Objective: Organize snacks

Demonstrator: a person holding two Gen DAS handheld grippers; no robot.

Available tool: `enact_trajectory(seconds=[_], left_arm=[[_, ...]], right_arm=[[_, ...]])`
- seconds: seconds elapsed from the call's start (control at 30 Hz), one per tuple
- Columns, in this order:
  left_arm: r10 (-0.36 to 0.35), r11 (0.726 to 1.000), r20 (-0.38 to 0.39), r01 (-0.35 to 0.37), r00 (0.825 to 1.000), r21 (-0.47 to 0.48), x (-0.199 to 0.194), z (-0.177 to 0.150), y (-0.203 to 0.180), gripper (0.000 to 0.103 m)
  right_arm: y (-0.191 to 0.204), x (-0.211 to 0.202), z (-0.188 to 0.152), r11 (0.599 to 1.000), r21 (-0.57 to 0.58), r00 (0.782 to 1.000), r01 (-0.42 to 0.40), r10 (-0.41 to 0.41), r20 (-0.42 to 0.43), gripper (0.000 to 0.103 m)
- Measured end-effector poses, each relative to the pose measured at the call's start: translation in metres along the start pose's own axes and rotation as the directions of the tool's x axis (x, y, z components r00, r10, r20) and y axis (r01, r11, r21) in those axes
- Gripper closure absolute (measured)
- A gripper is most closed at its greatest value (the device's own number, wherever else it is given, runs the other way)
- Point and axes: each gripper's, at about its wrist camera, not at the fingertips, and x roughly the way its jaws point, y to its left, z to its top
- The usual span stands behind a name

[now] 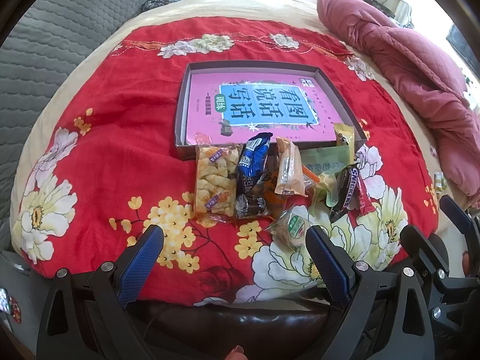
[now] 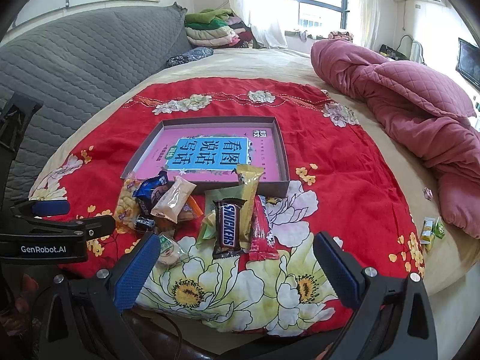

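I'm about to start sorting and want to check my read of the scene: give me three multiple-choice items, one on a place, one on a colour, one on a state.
1. Where does the Snickers bar lie?
A. in the box
B. on the red cloth in front of the box
C. on the pink quilt

2. What colour is the book cover inside the box?
A. pink
B. green
C. black

3. How are the left gripper and right gripper?
A. both open, holding nothing
B. both shut on snacks
C. only the left shut

Answers: 1 B, it rests on the red cloth among the pile; 2 A, pink around a blue panel; 3 A, wide gaps between the fingers.
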Motion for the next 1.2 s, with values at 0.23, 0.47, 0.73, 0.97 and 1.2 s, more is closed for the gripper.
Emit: enact_trajectory(seconds=[0.23,0.47,0.73,0.97,1.2], left_arm=[[0.0,1.0,-0.001,0.0,1.0,0.001,0.001,0.0,0.0,0.007],[0.001,1.0,-0.004,-0.001,1.0,0.003,0.002,0.0,0.0,0.007],[-0.002,1.0,-0.009,0.002,1.0,-0.009,0.006,0.001,0.005,0.007],[-0.004,0.999,-0.026,0.003,1.0,-0.033,0.013,0.001,0.012,0.007],[0.004,0.999,-0.045,-0.006,0.999,-0.038,0.022,0.004,0.023,0.007]], right_arm=[[0.0,0.001,0.0,1.0,0.001,1.0,-0.001,0.001,-0.001,0.001],[0.002,0.003,-0.002,1.0,-0.002,1.0,-0.013,0.013,-0.003,0.001],[0.003,0.004,-0.003,1.0,-0.011,1.0,-0.023,0.023,-0.002,0.001],[0.006,0.007,-0.004,0.998,-0.023,0.998,-0.06,0.06,-0.009,0.001],[0.019,0.016,-0.005,0.988,-0.063,0.989,-0.142,0.139,-0.04,0.001]])
